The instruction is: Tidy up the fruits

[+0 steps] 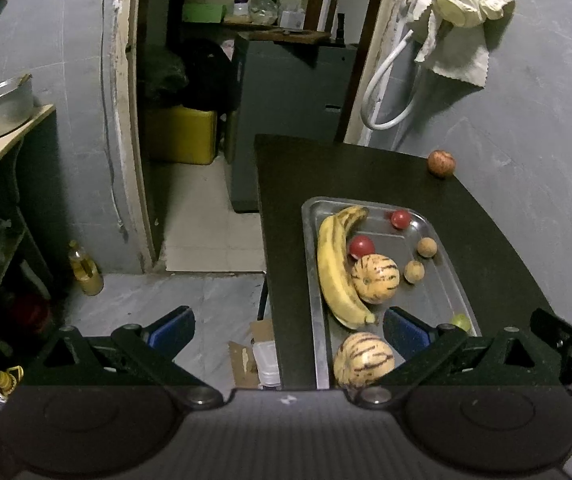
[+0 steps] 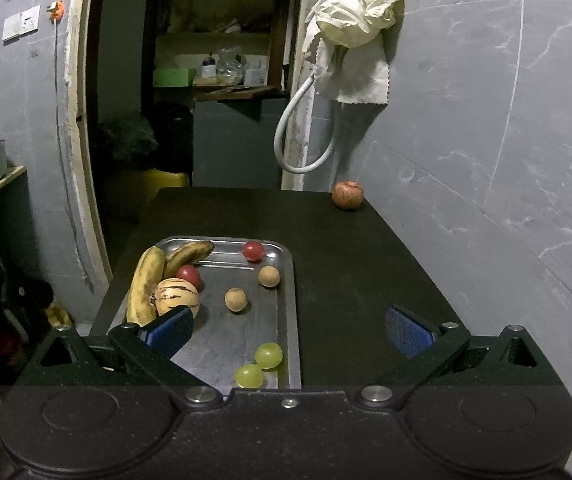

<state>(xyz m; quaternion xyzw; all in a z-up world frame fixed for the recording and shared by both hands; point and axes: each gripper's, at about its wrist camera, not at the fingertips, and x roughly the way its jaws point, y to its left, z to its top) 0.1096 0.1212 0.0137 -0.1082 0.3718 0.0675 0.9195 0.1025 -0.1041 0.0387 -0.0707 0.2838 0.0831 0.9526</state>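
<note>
One fruit, a reddish apple (image 2: 348, 195), sits alone at the far corner of the dark bench (image 2: 346, 264), well apart from the metal tray (image 2: 289, 320) holding the bananas (image 2: 146, 284), striped melons (image 2: 177, 297) and small round fruits. Both the right claw (image 2: 289, 330) and left claw (image 1: 289, 330) hang open and empty. A careless reach could likely nudge the apple so it rolls off the edge, and a hard drop into the tray could scatter the green grapes (image 2: 269, 355).

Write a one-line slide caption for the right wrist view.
Open right tool hovers over a metal tray of bananas, tomatoes and grapes; one apple sits apart on the dark table.
</note>
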